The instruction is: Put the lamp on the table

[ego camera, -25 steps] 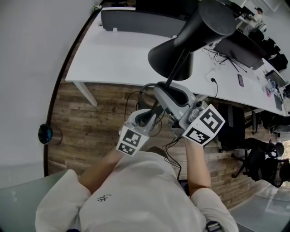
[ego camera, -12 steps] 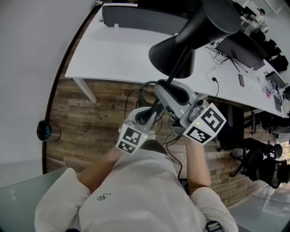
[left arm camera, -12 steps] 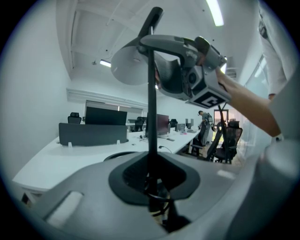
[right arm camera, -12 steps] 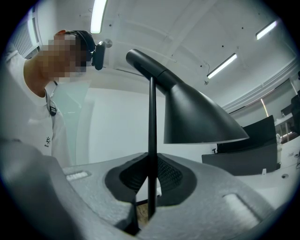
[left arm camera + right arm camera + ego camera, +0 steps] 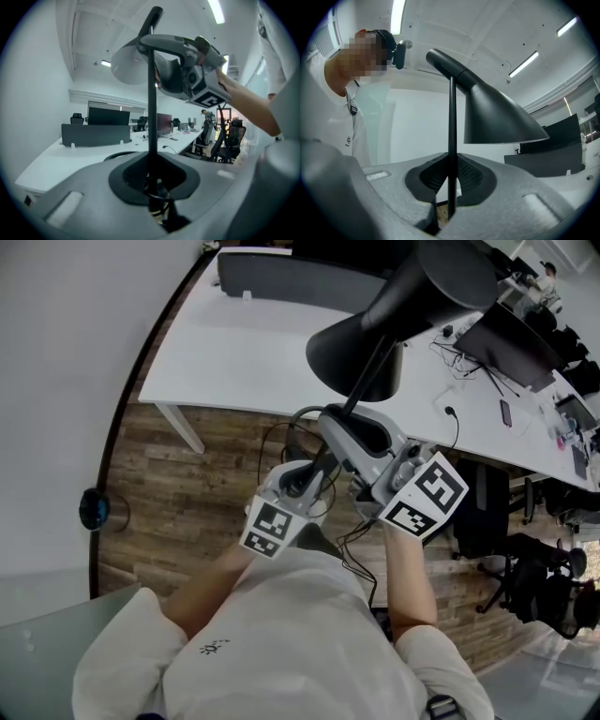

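Observation:
I hold a black desk lamp off the floor by its thin upright stem (image 5: 152, 117). Its cone shade (image 5: 375, 329) hangs over the near edge of the white table (image 5: 234, 352). My left gripper (image 5: 311, 480) is shut on the lower stem, which stands between its jaws (image 5: 152, 190). Higher on the stem, my right gripper (image 5: 345, 425) is also shut, and it shows again in the left gripper view (image 5: 187, 70). In the right gripper view the stem (image 5: 452, 140) rises from the closed jaws (image 5: 450, 199) to the shade (image 5: 497, 117). The lamp's base is hidden.
A grey divider panel (image 5: 281, 277) stands at the table's far edge. Monitors, cables and a phone (image 5: 507, 412) crowd the right end. Office chairs (image 5: 534, 577) stand at the right. A cable (image 5: 281, 442) lies on the wooden floor, and a round dark object (image 5: 94, 512) sits at the left.

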The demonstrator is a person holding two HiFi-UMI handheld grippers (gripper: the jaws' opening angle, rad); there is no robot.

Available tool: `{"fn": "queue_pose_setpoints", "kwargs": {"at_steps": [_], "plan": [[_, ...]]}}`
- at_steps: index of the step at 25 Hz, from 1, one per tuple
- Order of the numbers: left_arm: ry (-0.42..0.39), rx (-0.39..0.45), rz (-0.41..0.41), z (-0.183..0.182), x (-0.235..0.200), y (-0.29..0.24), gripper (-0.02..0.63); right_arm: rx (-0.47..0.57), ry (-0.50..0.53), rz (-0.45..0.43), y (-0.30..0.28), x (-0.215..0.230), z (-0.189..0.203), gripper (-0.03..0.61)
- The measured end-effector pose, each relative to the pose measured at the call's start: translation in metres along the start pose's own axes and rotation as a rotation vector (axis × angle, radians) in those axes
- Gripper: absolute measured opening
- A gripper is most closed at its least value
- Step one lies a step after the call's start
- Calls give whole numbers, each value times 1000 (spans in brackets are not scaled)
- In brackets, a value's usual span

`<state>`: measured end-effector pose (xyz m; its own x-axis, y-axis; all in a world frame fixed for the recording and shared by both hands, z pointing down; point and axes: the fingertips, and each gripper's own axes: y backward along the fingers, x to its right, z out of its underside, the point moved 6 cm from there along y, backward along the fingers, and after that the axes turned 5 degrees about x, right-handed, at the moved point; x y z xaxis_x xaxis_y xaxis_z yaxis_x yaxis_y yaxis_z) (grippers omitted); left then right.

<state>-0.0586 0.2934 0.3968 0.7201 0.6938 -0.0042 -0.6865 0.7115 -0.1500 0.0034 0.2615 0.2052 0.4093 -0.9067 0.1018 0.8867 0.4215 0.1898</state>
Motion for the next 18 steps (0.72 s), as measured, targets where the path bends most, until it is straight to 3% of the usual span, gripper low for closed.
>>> {"fn": "queue_pose_setpoints", "kwargs": {"at_steps": [18], "plan": [[8, -11, -45, -11, -43, -66, 46, -8, -14, -54, -21, 80, -4, 37]]}}
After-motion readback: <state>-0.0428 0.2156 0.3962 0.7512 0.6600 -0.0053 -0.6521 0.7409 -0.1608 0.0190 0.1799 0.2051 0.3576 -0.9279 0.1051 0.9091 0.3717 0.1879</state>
